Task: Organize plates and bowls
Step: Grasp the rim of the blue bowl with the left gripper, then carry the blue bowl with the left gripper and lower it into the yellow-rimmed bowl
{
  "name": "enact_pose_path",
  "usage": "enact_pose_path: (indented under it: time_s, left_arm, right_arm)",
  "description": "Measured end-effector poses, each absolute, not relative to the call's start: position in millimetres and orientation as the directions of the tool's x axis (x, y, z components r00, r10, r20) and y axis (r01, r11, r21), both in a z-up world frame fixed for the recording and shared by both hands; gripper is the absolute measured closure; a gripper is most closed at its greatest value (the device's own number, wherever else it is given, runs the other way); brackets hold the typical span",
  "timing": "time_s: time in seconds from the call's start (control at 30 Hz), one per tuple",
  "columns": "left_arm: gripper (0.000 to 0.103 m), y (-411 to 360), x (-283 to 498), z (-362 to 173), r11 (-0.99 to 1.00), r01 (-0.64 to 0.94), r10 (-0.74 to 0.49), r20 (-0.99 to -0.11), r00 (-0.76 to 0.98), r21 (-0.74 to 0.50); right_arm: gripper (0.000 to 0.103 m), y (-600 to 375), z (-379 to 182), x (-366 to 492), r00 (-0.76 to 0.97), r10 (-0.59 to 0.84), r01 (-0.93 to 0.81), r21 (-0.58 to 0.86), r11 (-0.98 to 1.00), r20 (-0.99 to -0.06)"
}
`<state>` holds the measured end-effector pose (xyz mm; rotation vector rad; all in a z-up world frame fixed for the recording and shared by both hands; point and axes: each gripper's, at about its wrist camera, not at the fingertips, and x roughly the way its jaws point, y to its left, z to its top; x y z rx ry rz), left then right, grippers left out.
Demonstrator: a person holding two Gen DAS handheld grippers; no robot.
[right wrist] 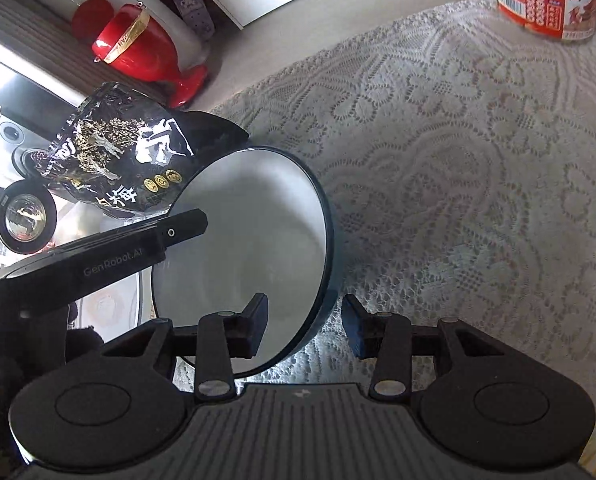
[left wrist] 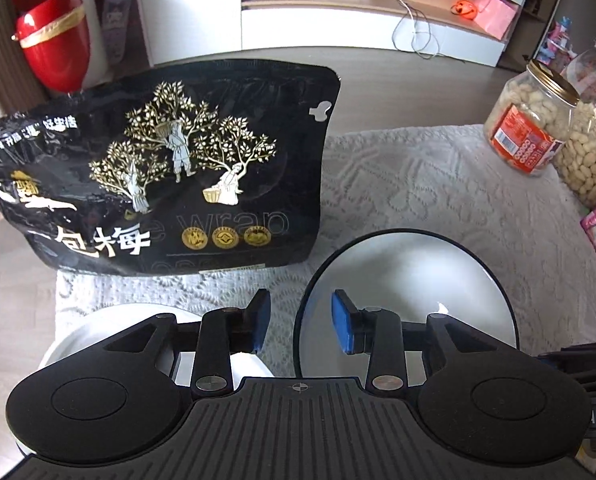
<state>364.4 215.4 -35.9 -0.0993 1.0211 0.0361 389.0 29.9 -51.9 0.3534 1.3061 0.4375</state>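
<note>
left of the dark-rimmed bowl (left wrist: 410, 280), a white plate (left wrist: 70, 344) lies on the lace cloth (left wrist: 438, 184); behind both stands a black snack bag (left wrist: 170, 168). the left gripper (left wrist: 300, 322) straddles the bowl's left rim, jaws apart, gripping nothing; the right gripper (right wrist: 305, 326) likewise straddles its right rim. right of the bowl, a peanut jar (left wrist: 532, 128).

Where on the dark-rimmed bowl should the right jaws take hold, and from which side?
Grip the dark-rimmed bowl by its thin near-right rim, coming down from above with one jaw inside and one outside. The right gripper already straddles that edge, open; the black snack bag crowds the far-left side.
</note>
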Motion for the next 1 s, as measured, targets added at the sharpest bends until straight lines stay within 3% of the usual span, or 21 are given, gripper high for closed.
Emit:
enact_pose_path:
  time_s: [0.13, 0.2, 0.27, 0.43, 0.67, 0.8, 1.0]
  left_arm:
    - [0.068, 211, 367, -41, 0.994, -0.058, -0.047, -0.847, 0.529, -0.091]
    - [0.059, 203, 370, -45, 0.994, -0.047, -0.062, -0.85, 0.524, -0.101]
    - [0.057, 195, 370, -43, 0.997, -0.038, -0.037, -0.853, 0.52, -0.067]
    - [0.056, 180, 366, -32, 0.977, 0.013, -0.191, -0.848, 0.494, -0.212]
    - [0.059, 125, 373, -37, 0.96, 0.161, -0.275, -0.867, 0.416, -0.228]
    - [0.061, 113, 368, -45, 0.967, 0.173, -0.243, -0.867, 0.435, -0.185]
    - [0.061, 117, 376, -57, 0.961, 0.116, -0.275, -0.868, 0.414, -0.249]
  right_arm:
    - [0.074, 35, -66, 397, 0.177, 0.485, -0.071, 0.481, 0.874, -0.856]
    - [0.083, 34, -69, 398, 0.174, 0.477, -0.075, 0.471, 0.879, -0.862]
    - [0.083, 31, -67, 396, 0.176, 0.464, -0.09, 0.455, 0.886, -0.868]
    - [0.083, 4, -51, 384, 0.203, 0.388, -0.119, 0.371, 0.921, -0.899]
    - [0.083, -46, -42, 377, 0.272, 0.277, -0.136, 0.248, 0.959, -0.922]
    - [0.079, -57, -52, 377, 0.248, 0.314, -0.102, 0.298, 0.949, -0.917]
    - [0.074, -56, -59, 381, 0.25, 0.33, -0.062, 0.325, 0.944, -0.91]
